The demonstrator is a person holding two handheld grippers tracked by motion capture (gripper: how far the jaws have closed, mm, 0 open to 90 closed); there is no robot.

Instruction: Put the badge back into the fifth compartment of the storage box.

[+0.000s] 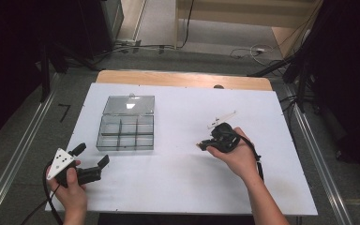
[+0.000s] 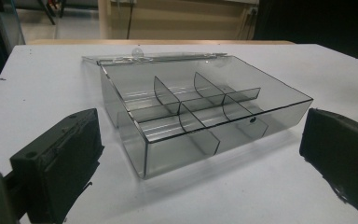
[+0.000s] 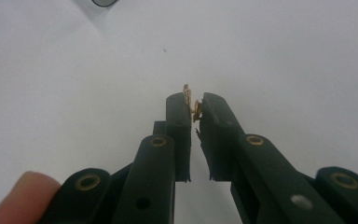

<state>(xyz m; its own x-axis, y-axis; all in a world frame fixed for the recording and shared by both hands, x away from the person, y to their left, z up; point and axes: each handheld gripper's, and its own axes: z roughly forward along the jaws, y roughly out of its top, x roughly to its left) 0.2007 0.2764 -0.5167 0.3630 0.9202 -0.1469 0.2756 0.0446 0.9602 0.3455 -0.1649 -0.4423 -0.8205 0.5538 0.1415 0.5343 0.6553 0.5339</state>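
Observation:
A clear grey plastic box (image 1: 124, 148) with several compartments lies on the white table, its lid (image 1: 129, 105) folded back flat behind it. My left gripper (image 1: 92, 154) rests low at the table's front left, open, its jaws pointing at the box (image 2: 182, 154) with nothing between them. My right gripper (image 1: 200, 145) hovers over the middle right of the table, held in a hand. It is shut on a small gold-coloured metal piece (image 3: 192, 103) pinched at the very tips of its jaws (image 3: 194, 100). The box compartments look empty.
The white sheet (image 1: 178, 178) covers the table top, with a wooden strip (image 1: 183, 78) along the far edge and a small dark spot (image 1: 219, 86) there. Metal rails and cables run along the floor on both sides.

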